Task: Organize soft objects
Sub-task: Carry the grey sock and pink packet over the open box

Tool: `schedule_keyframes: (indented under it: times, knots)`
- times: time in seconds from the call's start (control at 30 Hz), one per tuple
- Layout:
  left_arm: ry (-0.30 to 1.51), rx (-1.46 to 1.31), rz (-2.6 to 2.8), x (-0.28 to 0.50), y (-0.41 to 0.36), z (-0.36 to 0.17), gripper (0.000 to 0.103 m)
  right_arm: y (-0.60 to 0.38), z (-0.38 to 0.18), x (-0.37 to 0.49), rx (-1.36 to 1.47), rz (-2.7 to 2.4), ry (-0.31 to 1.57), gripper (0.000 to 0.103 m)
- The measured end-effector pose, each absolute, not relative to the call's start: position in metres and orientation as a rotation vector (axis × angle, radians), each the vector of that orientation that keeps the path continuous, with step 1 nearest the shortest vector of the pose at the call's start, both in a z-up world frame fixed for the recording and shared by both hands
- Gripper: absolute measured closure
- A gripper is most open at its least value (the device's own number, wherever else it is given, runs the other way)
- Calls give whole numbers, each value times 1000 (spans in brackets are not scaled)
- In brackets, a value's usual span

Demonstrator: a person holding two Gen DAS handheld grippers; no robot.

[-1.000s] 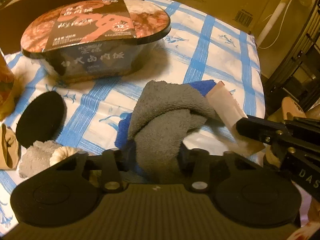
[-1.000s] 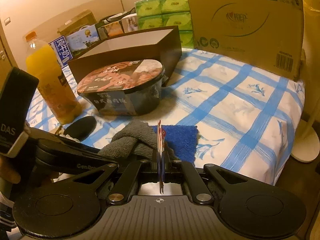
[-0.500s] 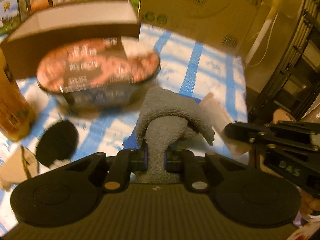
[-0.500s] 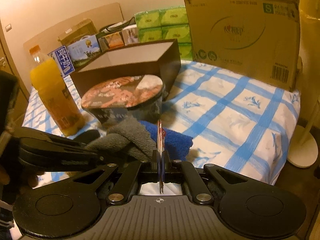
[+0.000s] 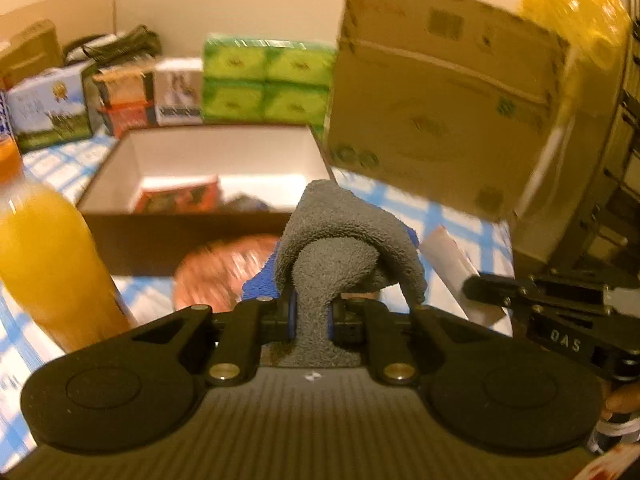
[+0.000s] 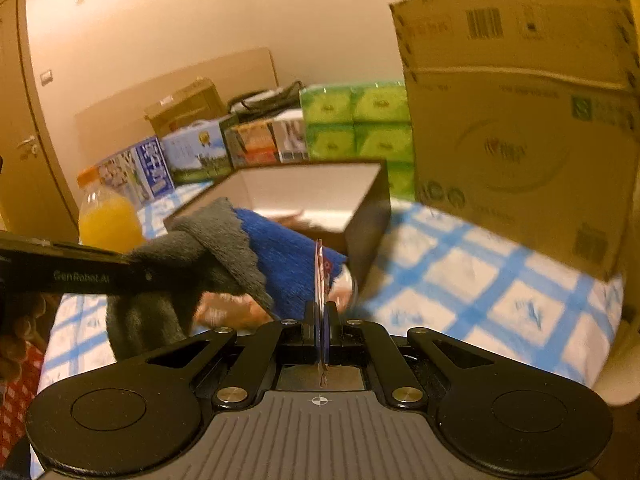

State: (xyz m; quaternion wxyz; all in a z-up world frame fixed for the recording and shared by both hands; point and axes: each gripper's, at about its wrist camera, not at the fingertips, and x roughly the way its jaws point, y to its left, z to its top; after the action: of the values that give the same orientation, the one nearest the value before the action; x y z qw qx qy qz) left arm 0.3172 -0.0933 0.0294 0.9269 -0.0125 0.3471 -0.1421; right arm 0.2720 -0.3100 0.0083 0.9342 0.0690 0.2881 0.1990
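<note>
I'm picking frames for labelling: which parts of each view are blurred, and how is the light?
Left wrist view: warm dim light; the left gripper and grey cloth are sharp, the cardboard box smeared. Right wrist view: same amber cast, right gripper crisp, tablecloth blurred, fisheye bending the edges.

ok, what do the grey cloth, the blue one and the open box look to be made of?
Grey cloth: looks like terry or fleece, matte with a nubby pile, and it drapes limply from the left gripper.
Blue cloth: similar plush fabric, fine fuzzy nap; its tag is pinched in the right gripper.
Box: probably cardboard, with thin stiff walls, dark outside and plain white inside.
</note>
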Motion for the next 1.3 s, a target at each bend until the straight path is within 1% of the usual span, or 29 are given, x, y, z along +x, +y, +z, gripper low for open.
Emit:
schedule_keyframes:
  times: [0.23, 0.4, 0.63, 0.83, 0.93, 1.0, 1.03, 1.1, 1.3]
  knots:
    - [630, -11, -206, 371, -74, 72, 91, -309, 30, 323, 165, 429, 545, 101]
    - [588, -11, -126, 417, -66, 91, 91, -303, 39, 367, 184, 439, 534, 101]
    - [595, -46, -10, 477, -57, 89, 91, -292, 37, 434, 211, 439, 549, 101]
    - [670, -114, 49, 520, -55, 70, 90, -279, 24, 479, 215, 451, 580, 101]
    - [700, -135, 76, 538, -56, 56, 87, -272, 15, 494, 208, 454, 599, 101]
    - [720, -149, 97, 546, -57, 47, 81, -269, 9, 500, 204, 456, 607, 101]
    - [734, -158, 97, 549, -56, 42, 79, -267, 7, 503, 203, 456, 613, 101]
    - [757, -170, 96, 554, -56, 33, 70, -266, 0, 509, 202, 455, 622, 101]
    - [775, -159, 120, 558, -55, 17, 65, -264, -13, 517, 203, 457, 647, 101]
